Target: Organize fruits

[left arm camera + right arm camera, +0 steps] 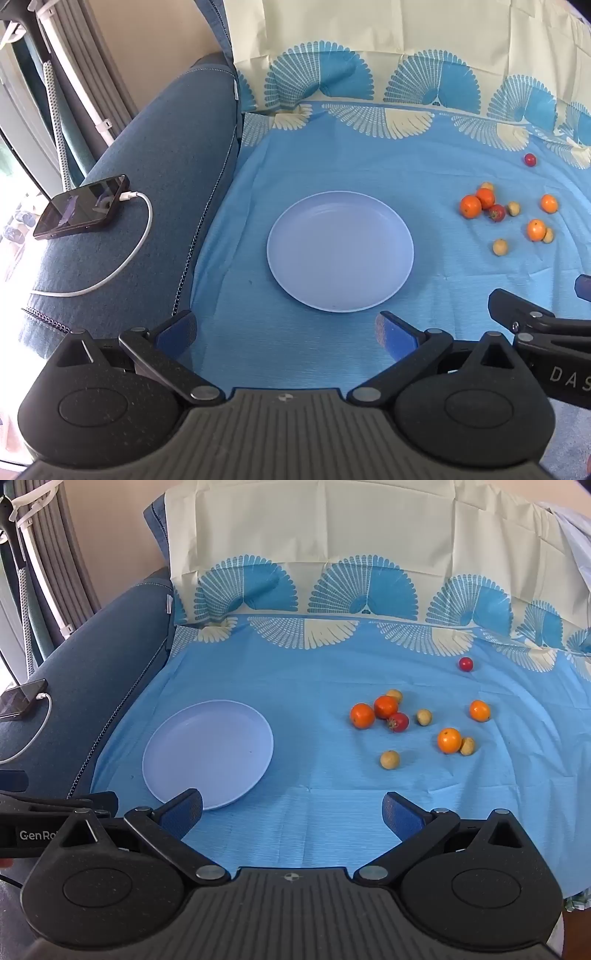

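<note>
**A:** Fingers first: your left gripper (286,334) has its blue-padded fingers (393,338) spread wide with nothing between them, only cloth below. Your right gripper (293,814) is the same, fingers (400,816) wide apart and holding nothing.

**B:** Where is the fruit you are to sort?

**A:** It lies loose on the light blue cloth with the fan-pattern border (314,664), which covers a sofa seat. Ahead of your right gripper you have four round orange fruits (362,715), four small round yellowish fruits (390,759) and two small red fruits (398,722). Two of the orange ones touch each other, with one red fruit just beside them. One orange fruit has a yellowish one touching it. The other red fruit (466,664) sits apart, near the patterned border.

**B:** And the dish?

**A:** The round pale lilac plastic plate (295,280) lies flat on the cloth straight ahead of your left gripper, holding nothing, well apart from the fruit on its right.

**B:** Anything else near you?

**A:** On the dark blue fabric armrest (166,147) at your left rests a black phone (81,210) with a white cable (144,236) plugged in.
</note>
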{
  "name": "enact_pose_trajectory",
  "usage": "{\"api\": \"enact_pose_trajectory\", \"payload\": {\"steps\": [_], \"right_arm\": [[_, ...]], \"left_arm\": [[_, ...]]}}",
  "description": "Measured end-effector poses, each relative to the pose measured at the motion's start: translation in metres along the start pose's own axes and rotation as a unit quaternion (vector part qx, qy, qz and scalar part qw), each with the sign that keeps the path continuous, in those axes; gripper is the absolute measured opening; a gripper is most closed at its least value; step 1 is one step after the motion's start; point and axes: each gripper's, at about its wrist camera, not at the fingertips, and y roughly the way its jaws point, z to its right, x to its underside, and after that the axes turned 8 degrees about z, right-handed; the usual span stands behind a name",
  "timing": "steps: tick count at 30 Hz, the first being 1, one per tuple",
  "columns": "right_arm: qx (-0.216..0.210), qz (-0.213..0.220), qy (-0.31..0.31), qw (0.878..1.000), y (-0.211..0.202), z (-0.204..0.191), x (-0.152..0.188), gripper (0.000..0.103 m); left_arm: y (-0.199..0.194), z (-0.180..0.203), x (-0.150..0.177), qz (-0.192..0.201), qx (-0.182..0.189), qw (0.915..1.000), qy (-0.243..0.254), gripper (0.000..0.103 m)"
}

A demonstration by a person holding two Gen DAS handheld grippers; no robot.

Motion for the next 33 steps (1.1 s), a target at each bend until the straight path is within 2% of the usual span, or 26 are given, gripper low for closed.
{"api": "enact_pose_trajectory", "payload": {"steps": [9, 33], "right_arm": [[0.001, 0.003, 0.0, 1.0, -0.005, -0.004, -0.001, 0.103], [-0.01, 0.021, -0.016, 1.0, -0.021, -0.018, -0.003, 0.103]], "left_arm": [[-0.012, -0.003, -0.009, -0.002, 0.003, 1.0, -0.003, 0.103], [-0.018, -0.014, 0.003, 0.002, 0.004, 0.9998, -0.021, 0.103]]}}
